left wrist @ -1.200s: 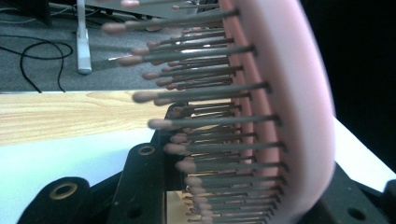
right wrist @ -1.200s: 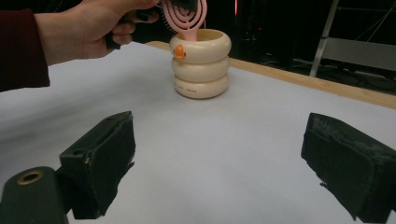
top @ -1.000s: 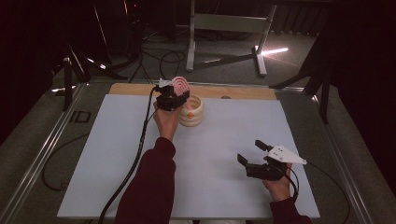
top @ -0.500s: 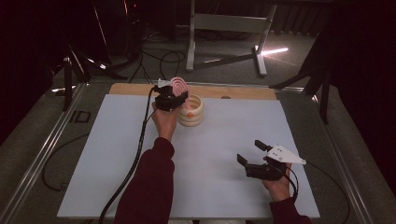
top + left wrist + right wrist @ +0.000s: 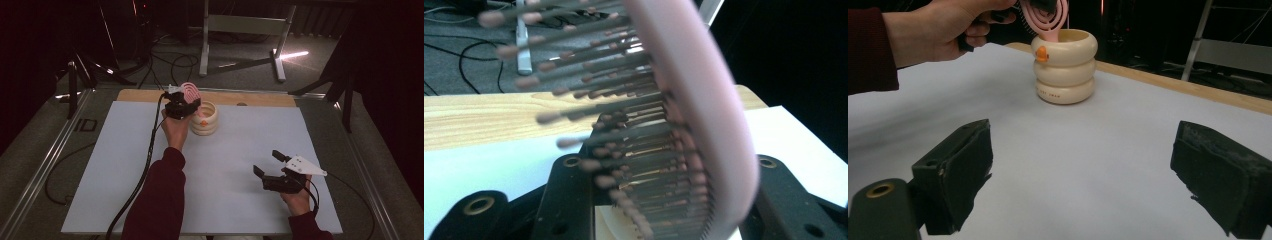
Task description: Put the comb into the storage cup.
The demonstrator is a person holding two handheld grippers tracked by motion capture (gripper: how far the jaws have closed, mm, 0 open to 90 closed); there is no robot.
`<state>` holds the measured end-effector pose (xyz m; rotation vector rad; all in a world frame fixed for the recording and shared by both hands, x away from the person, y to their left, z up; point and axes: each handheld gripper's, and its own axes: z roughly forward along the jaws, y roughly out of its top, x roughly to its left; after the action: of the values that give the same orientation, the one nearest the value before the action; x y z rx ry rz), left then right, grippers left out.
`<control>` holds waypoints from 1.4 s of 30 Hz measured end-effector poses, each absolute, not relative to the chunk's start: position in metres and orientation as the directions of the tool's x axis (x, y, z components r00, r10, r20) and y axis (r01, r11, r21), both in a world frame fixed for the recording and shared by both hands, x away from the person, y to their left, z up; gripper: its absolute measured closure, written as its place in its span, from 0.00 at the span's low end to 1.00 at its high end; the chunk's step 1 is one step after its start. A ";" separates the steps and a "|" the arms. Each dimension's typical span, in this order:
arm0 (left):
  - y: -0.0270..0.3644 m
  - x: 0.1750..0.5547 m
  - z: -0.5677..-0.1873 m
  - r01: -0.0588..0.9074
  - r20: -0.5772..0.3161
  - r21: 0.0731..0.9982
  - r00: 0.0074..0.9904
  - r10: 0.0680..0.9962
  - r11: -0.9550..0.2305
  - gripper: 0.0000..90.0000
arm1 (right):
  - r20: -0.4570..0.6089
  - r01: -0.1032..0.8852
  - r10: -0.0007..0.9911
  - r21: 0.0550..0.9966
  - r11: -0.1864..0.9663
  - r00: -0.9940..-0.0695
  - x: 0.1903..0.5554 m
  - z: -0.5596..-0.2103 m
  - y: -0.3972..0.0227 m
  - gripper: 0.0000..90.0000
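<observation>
Hairbrush (image 5: 190,91), pink, vented back, sits between the jaws of the left tongs (image 5: 183,104) at the far side of the bench (image 5: 125,165), head up, tilted toward the cream ribbed cup (image 5: 206,120). In the right gripper view its lower end (image 5: 1050,22) dips into the cup's mouth (image 5: 1064,67); can't tell if it touches the inside. Left tongs jaws have just been opening a bit, brush between them; in the left gripper view the bristles (image 5: 624,135) and pink rim run up between the two black jaws, too blurred close up to say whether the pads press, looks like a loose hold at best. Cup stands upright on the white sheet near the wooden edge strip (image 5: 260,98), orange mark on its side. Right tongs (image 5: 267,165) sit low at the near right of the bench, well apart from the cup, jaws wide apart, nothing in them. Left hand (image 5: 172,131) wraps the gripper body, dark red sleeve (image 5: 155,200) behind it.
</observation>
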<state>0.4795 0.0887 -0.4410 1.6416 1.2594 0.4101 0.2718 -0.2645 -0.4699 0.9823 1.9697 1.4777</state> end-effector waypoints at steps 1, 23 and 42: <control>0.089 0.480 -0.441 0.538 -0.286 0.843 0.402 0.870 0.028 0.63 | 0.038 0.256 0.781 0.954 0.157 -0.623 0.272 -0.470 -0.265 0.11; 0.104 0.472 -0.445 0.511 -0.268 0.858 0.365 0.891 0.049 0.36 | 0.036 0.254 0.779 0.954 0.160 -0.626 0.272 -0.470 -0.263 0.11; 0.119 0.459 -0.440 0.483 -0.228 0.875 0.382 0.896 0.016 0.06 | 0.028 0.254 0.776 0.952 0.171 -0.630 0.272 -0.471 -0.259 0.11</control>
<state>0.4594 0.1194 -0.4405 1.6239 1.2493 0.5073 0.2719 -0.2588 -0.4710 0.9695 1.9823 1.4672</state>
